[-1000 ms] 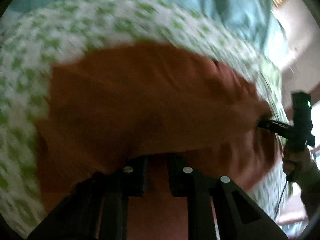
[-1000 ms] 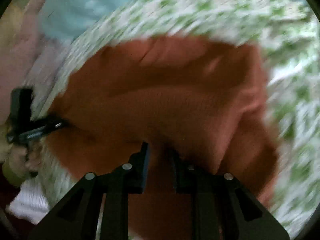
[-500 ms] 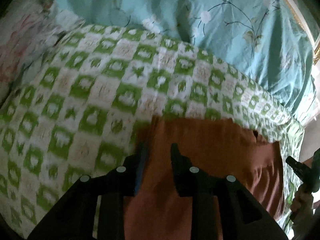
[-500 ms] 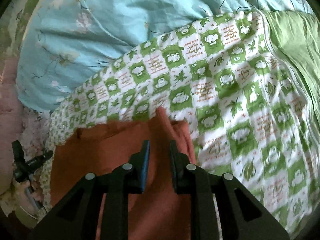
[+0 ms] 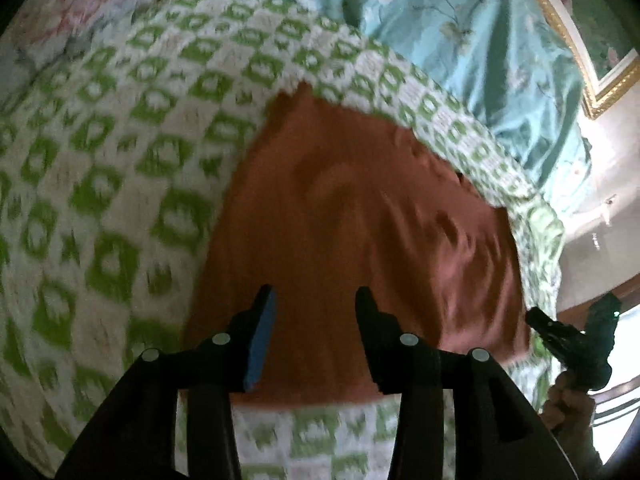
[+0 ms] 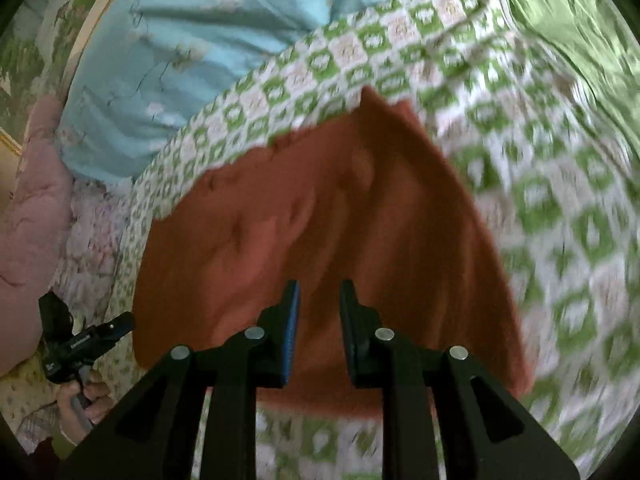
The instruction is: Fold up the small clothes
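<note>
While motion blurs the blanket, the orange garment stays legible.

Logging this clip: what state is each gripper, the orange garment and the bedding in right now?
left gripper: open, jaws just widened, nothing between them
right gripper: narrowly open, holding nothing
orange garment: released, lying mostly flat, lightly wrinkled
green checked blanket: spread under the garment
blue floral sheet: rumpled behind the blanket

A green-and-white checked bedspread covers the bed; a rust-orange garment lies flat on it
</note>
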